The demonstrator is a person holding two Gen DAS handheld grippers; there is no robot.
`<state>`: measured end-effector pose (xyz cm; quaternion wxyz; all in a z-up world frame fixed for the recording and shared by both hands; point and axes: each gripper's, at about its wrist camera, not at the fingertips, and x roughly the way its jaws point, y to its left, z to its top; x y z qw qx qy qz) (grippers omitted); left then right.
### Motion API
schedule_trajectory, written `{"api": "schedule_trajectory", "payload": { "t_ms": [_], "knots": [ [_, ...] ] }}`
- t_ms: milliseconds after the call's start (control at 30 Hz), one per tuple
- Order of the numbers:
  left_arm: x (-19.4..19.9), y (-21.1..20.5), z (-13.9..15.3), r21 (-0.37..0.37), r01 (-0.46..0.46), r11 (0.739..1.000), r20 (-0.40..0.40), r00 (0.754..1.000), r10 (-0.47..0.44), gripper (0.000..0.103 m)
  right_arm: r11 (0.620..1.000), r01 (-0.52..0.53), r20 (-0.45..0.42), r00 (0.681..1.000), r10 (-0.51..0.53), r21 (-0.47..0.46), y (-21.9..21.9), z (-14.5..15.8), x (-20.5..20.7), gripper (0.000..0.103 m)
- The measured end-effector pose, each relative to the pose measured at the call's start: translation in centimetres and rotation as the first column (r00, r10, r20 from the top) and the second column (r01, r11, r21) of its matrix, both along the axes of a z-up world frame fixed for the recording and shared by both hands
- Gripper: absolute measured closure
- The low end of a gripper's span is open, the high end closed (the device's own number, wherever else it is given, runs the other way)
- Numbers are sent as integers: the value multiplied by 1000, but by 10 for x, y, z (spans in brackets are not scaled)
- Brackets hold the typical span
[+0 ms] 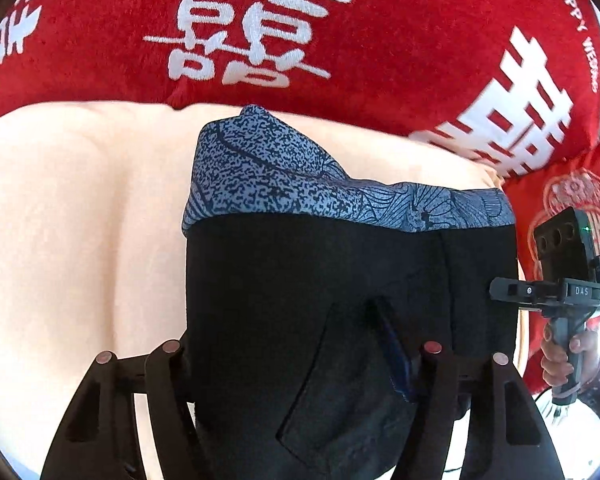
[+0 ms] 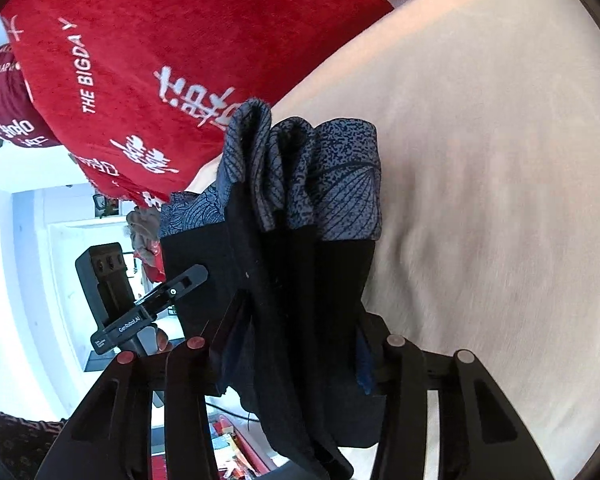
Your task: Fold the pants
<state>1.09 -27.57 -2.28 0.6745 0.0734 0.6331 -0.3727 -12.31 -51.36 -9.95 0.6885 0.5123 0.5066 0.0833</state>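
Observation:
The pants [image 1: 340, 288] are black with blue patterned cuffs [image 1: 300, 184]. They hang lifted over a cream sheet [image 1: 80, 220]. My left gripper [image 1: 302, 350] is shut on the black cloth between its fingers. My right gripper [image 2: 296, 342] is shut on bunched black cloth, and the cuffs [image 2: 300, 172] hang in folds ahead of it. The right gripper [image 1: 548, 292] shows at the pants' right edge in the left wrist view. The left gripper [image 2: 172, 292] shows at their left edge in the right wrist view.
A red blanket [image 1: 340, 40] with white characters lies beyond the pants, also in the right wrist view [image 2: 160, 40]. A red cushion [image 1: 580, 200] sits at the right. The cream sheet [image 2: 500, 180] spreads wide to the right. A bright room floor [image 2: 20, 280] lies past the bed edge.

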Motion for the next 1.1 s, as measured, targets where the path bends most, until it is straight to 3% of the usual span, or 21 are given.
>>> {"api": "schedule_trajectory", "payload": {
  "t_ms": [167,300,400,500,567,600,700,800,933,1100],
  "knots": [
    [-16,31,16,-15,24,1000,-20,999,-24,34,999,50,-16,999,-50,4,29,11,-30,53],
    [-34,53,22,16,79,997,4,997,-79,34,998,62,-21,998,-62,-12,56,16,-52,53],
    [-39,63,12,35,87,996,12,996,-88,33,998,53,-38,998,-54,-28,71,9,-60,53],
    [-40,79,-14,87,68,994,86,993,-76,33,994,9,-76,997,-17,-113,82,-8,-59,50],
    [-35,88,-25,54,30,998,90,995,-35,12,987,24,-81,996,-38,-158,80,-19,-58,42],
    [-31,91,-29,57,2,998,90,996,-7,7,986,33,-84,995,-47,-163,78,-22,-59,37],
    [-30,94,-33,52,-14,999,79,997,10,4,983,51,-83,994,-66,-179,77,-21,-62,34],
    [-35,90,-26,93,-3,996,111,994,-7,4,968,53,-122,989,-86,-247,83,-8,-68,26],
    [-45,84,-12,187,7,982,147,989,-35,4,959,73,-203,970,-132,-275,90,4,-80,24],
    [-71,89,18,200,39,979,161,984,-72,4,934,86,-265,946,-185,-347,108,26,-104,19]
  ]
}}
